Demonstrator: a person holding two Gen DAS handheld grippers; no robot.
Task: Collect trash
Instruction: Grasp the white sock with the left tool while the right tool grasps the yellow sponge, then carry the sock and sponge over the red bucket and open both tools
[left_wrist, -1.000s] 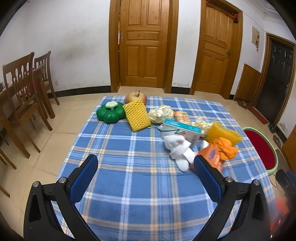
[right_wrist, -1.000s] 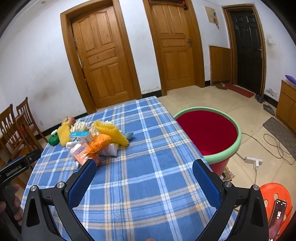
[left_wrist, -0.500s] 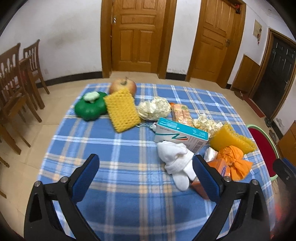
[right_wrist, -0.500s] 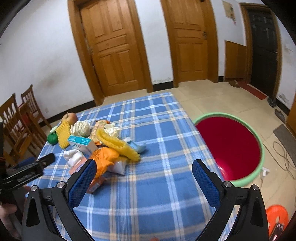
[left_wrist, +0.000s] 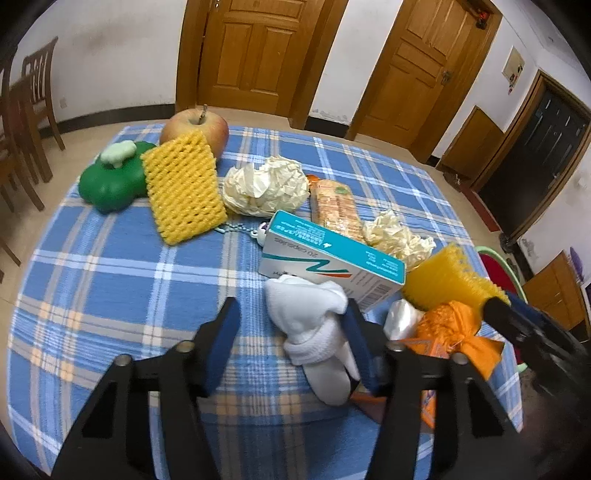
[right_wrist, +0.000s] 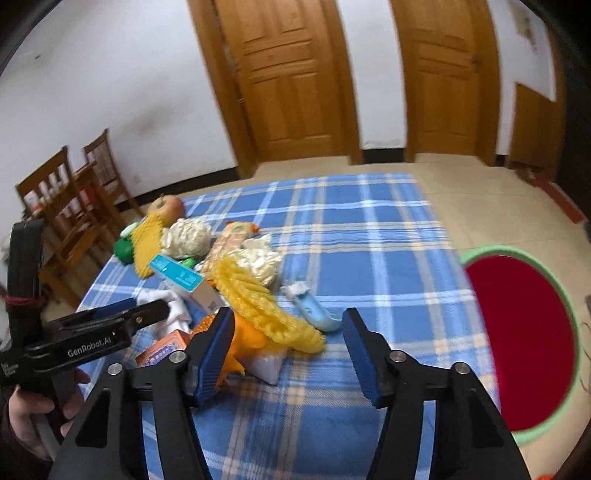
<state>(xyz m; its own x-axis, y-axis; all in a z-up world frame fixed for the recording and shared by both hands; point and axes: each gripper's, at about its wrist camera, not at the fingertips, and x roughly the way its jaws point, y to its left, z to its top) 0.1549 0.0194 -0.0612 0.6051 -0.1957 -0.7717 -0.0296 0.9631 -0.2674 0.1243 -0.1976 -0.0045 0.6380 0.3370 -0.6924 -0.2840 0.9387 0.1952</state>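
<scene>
Below, my left gripper (left_wrist: 290, 343) is closing, jaws apart around the white sock (left_wrist: 314, 332); my right gripper (right_wrist: 288, 350) is closing, empty, beside yellow netting (right_wrist: 258, 306).

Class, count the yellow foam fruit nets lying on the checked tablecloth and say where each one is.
2. One yellow foam net leans against the apple, beside the green container. The other lies over the orange bag near the medicine box. More could be hidden under the pile.
</scene>
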